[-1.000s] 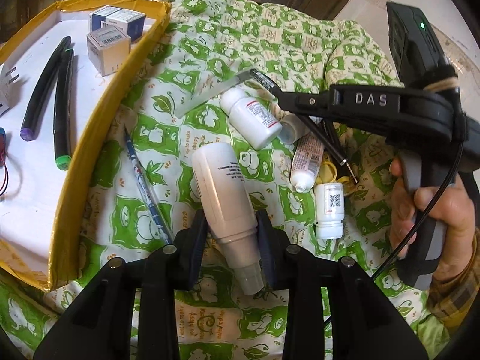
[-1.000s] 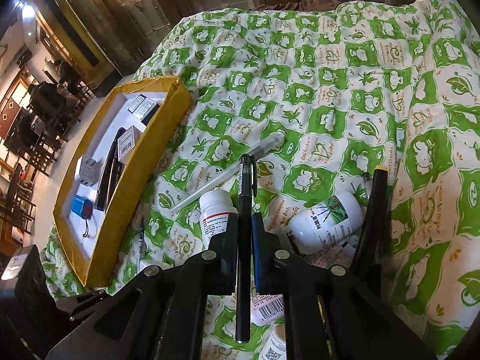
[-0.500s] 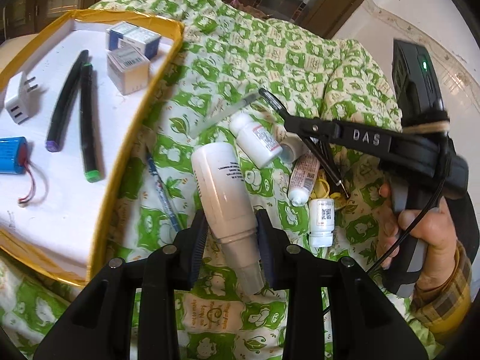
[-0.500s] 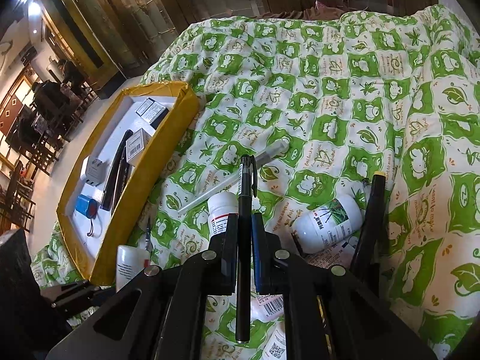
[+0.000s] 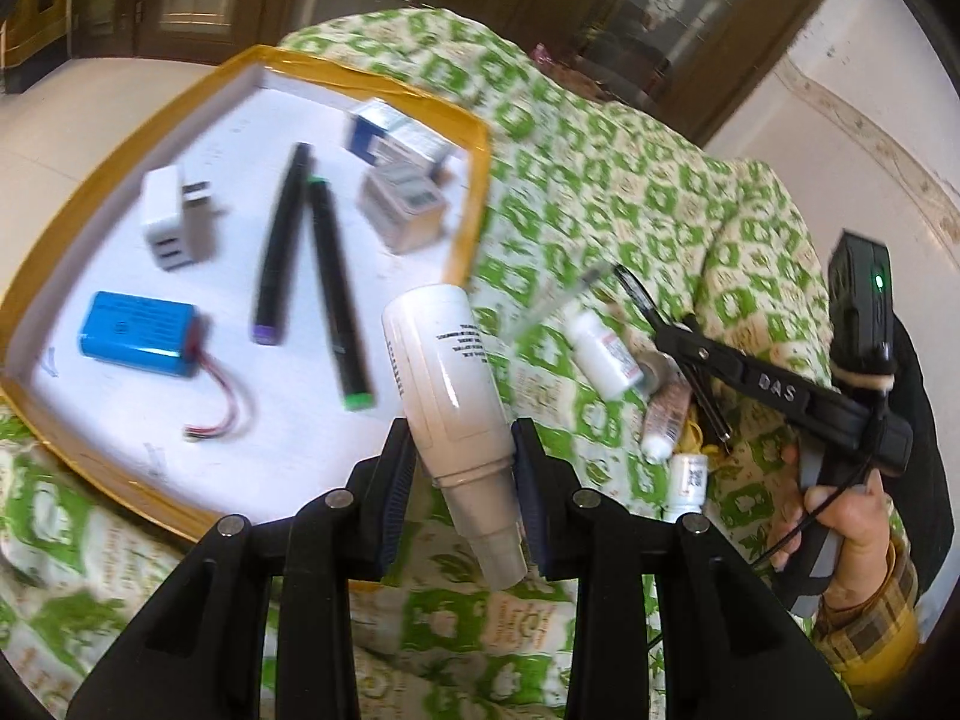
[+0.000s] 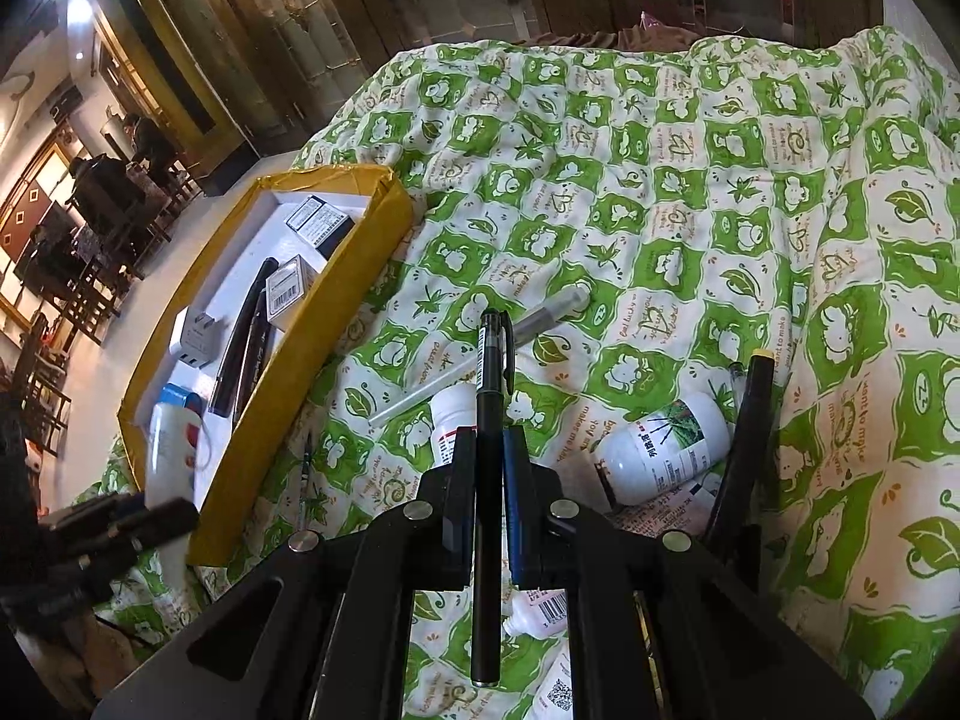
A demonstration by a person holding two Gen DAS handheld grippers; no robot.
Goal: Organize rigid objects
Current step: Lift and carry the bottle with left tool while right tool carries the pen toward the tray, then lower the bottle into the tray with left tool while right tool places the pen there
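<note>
Green-and-white quilt (image 6: 690, 192) covers the bed; a yellow-rimmed tray (image 5: 474, 192) with a white floor sits at its edge. I have the left gripper (image 5: 462, 480) clamped on a white squeeze bottle (image 5: 447, 378), pads pressing its lower body, cap end pointing back toward the camera. From the left wrist view the bottle hangs over the tray's near right corner, clear of the quilt. Motion blur smears the tray contents.

Tray holds 2 black markers (image 5: 282, 240), one purple-tipped and one green-tipped, lying close together; a white plug adapter (image 5: 171, 222); a blue battery pack (image 5: 138, 333) with red leads; 2 small cartons (image 5: 402, 210) near the far corner.

Right gripper (image 6: 487, 480) is closed on a black pen (image 6: 489, 420), which runs lengthwise between the jaws. Below it on the quilt: a white medicine bottle (image 6: 666, 450) on its side, a clear tube (image 6: 480, 354), a capped white bottle (image 6: 450, 408), and a dark marker (image 6: 750, 414) with a yellow tip. A hand (image 5: 852, 528) in a plaid cuff holds the right gripper's handle.
</note>
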